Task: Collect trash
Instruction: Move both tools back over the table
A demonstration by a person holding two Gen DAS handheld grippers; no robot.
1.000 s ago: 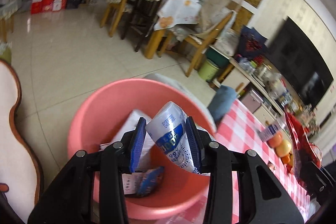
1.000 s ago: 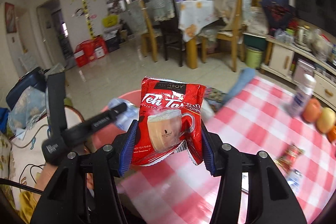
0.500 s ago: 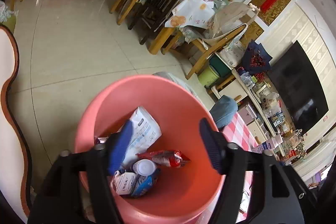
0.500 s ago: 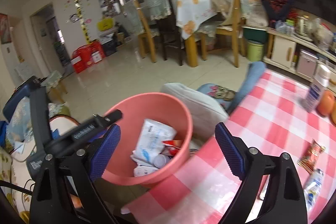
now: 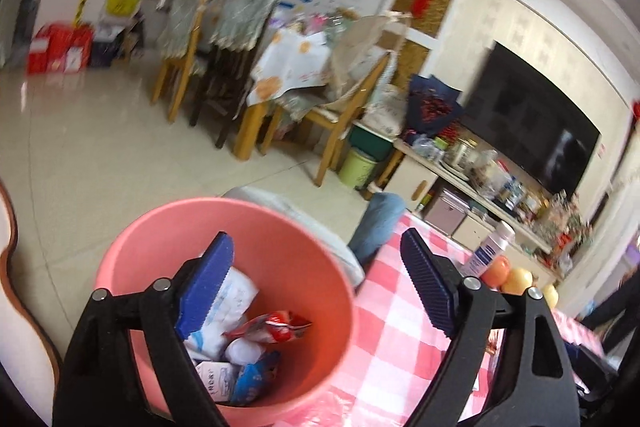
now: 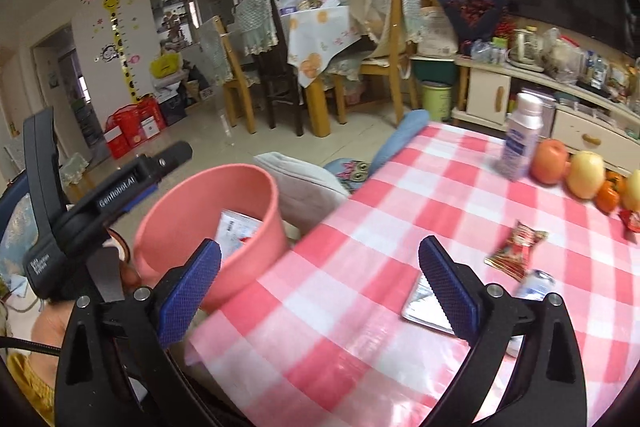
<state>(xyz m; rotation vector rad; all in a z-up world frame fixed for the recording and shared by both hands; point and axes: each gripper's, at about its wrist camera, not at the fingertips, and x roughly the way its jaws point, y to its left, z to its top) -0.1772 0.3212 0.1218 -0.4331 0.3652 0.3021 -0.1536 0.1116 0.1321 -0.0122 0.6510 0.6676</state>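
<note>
Looking down into the pink bucket (image 5: 280, 227), the left wrist view shows what the right cannot: a white packet (image 5: 236, 297), a red sachet (image 5: 276, 325), a small white bottle (image 5: 242, 351) and a blue wrapper (image 5: 254, 373) heaped at the bottom. The left gripper (image 5: 316, 291) hangs over the bucket with its jaws wide apart and nothing between them. The right wrist view alone shows the trash left on the checked tabletop (image 6: 360, 267): a red candy wrapper (image 6: 516, 251), a silver foil packet (image 6: 424, 305) and a small bottle (image 6: 534, 285) near the right gripper (image 6: 320, 291), which is likewise spread and empty. The bucket stands just beside the tabletop's near-left edge; bare cloth lies between the jaws.
</note>
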